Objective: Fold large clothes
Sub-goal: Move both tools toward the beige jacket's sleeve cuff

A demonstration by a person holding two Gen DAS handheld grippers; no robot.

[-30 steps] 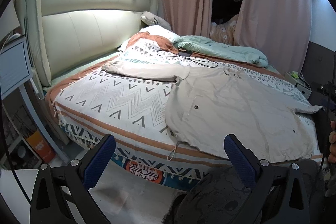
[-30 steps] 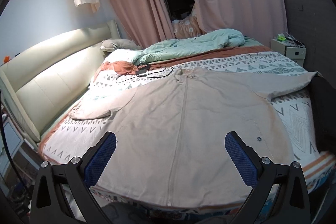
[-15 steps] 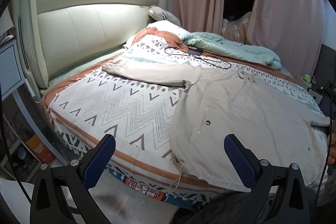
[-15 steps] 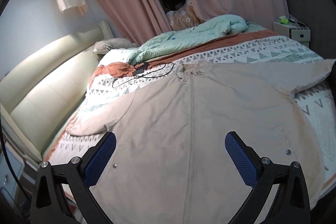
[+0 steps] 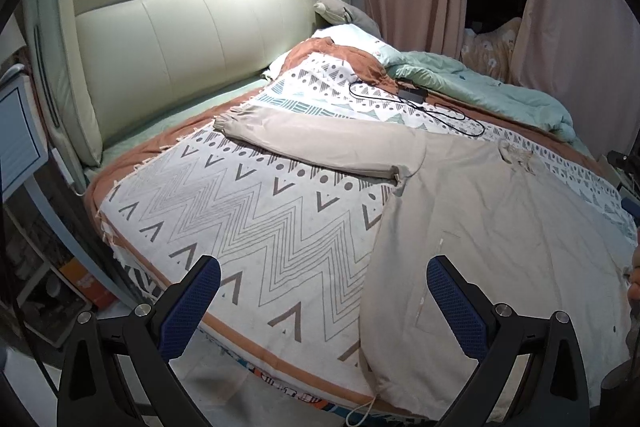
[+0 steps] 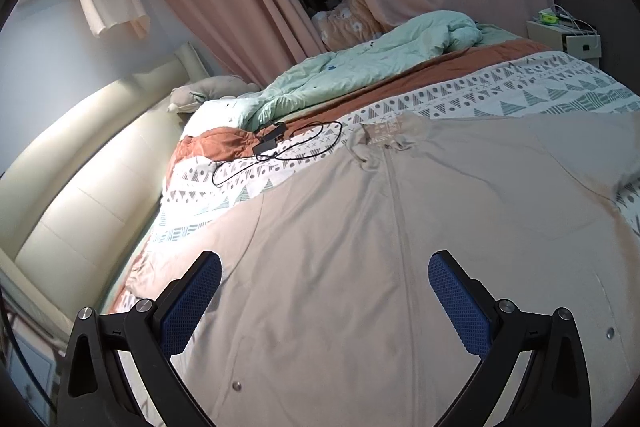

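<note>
Nearest, the left gripper [image 5: 323, 293] is held with jaws spread wide and empty over the bed's near edge, beside the hem, likely lined up for a first grab. The right gripper [image 6: 324, 289] is likewise held wide apart, nothing pinched, above the jacket's front. The beige jacket [image 6: 400, 247] is laid flat on the patterned blanket [image 5: 240, 211], its left sleeve [image 5: 320, 147] stretched outward, presumably readied for folding. Farther back, a black charger cable [image 6: 280, 147] is seen beside the collar.
</note>
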